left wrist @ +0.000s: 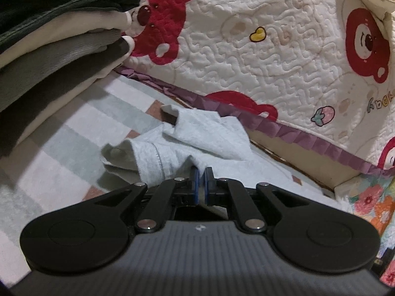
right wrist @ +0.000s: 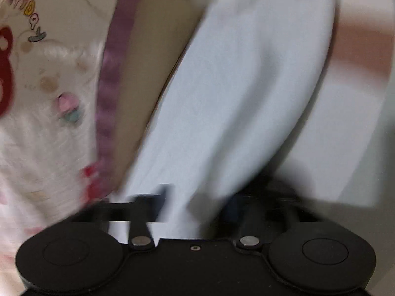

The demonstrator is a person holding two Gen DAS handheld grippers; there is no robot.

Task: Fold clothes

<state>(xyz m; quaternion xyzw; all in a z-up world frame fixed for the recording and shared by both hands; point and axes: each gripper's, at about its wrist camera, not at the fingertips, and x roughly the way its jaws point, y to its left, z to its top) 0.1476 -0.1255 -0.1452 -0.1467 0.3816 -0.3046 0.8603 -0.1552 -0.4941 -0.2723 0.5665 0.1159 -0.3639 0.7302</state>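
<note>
I am looking along my left gripper (left wrist: pixel 201 176) and its blue pads (left wrist: pixel 196 185) are standing nearly together, pinching a fold of the garment (left wrist: pixel 197 135) right at its near edge. The garment is pale grey-blue and is lying rumpled on the striped mat (left wrist: pixel 61 148), just in front of the quilt (left wrist: pixel 259 49), with one ribbed cuff (left wrist: pixel 118 153) turned open toward me on the left. The quilt is hanging down beside it, white with red bears and a purple frill (left wrist: pixel 308 133) along its bottom edge. A stack (left wrist: pixel 56 42) of folded clothes in dark green, cream and grey is sitting at the upper left, well apart from the garment I am holding.

Through the right wrist camera everything is smearing with blur. I am seeing the same pale cloth (right wrist: pixel 234 86) running as a broad band from the right gripper (right wrist: pixel 195 209) up and away, with the frill (right wrist: pixel 116 74) and quilt (right wrist: pixel 49 98) to its left. The cloth is passing down between the fingers, which look spread apart, but with the blur I cannot tell whether they are gripping it or simply standing open around it.
</note>
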